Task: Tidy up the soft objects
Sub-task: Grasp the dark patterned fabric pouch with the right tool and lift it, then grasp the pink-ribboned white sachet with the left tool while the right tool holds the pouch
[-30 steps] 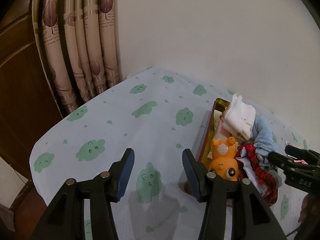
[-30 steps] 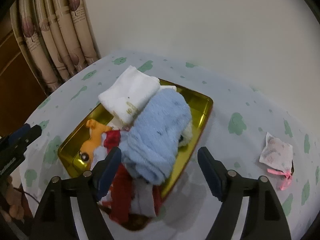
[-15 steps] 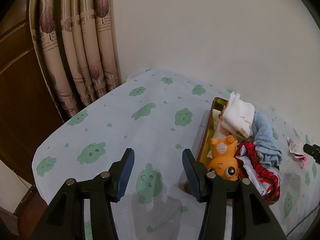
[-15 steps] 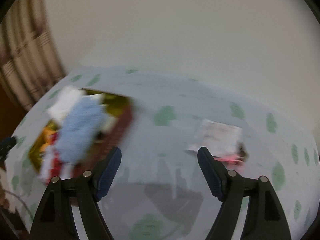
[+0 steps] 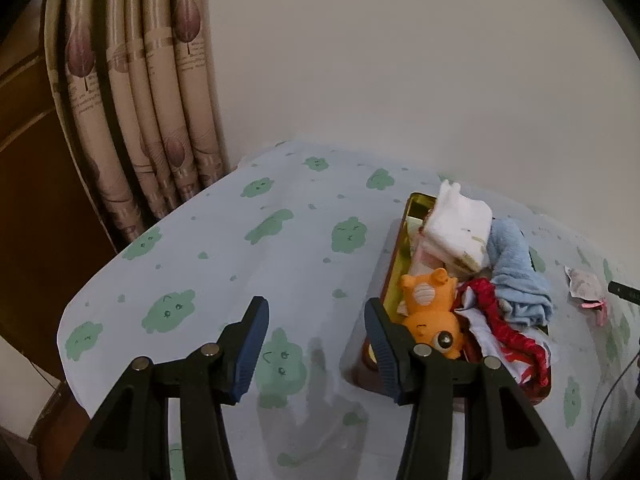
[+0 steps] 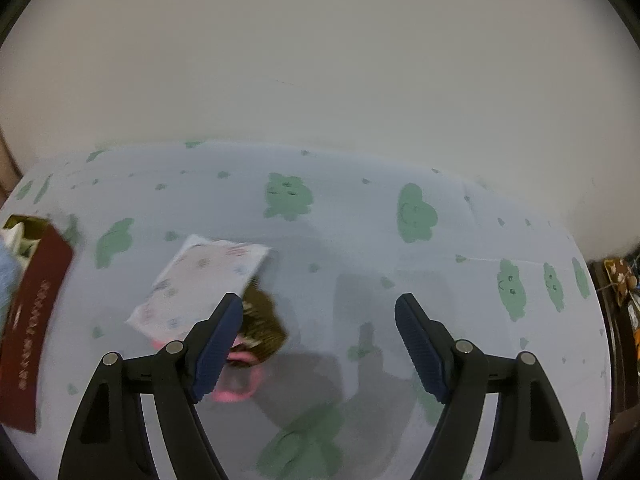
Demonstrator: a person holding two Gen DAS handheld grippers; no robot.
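Pale blue cloth with green cloud prints covers the surface (image 5: 240, 264), which runs up to a plain cream wall, with a patterned curtain (image 5: 136, 120) hanging in the upper left of the left wrist view.

Your left tongs (image 5: 316, 344) sit at the bottom of that frame, jaws spread wide and holding nothing. Just right of them lies the gold tin tray (image 5: 414, 204) with its dark red wall, piled with soft things: a folded white cloth (image 5: 460, 228) at the top, a light blue towel (image 5: 516, 268) beside it, an orange plush toy (image 5: 432, 312) nearest the tongs, and a red braided cord (image 5: 504, 328) draped over more fabric.

Your right tongs (image 6: 320, 344) are also wide apart and empty. At the lower left of that blurred view, a small white printed sachet (image 6: 200, 284) with a pink ribbon (image 6: 236, 392) lies on the cloth, touching or just behind the left finger (image 6: 218, 344). You cannot tell which. The tray's red side shows at the far left edge.
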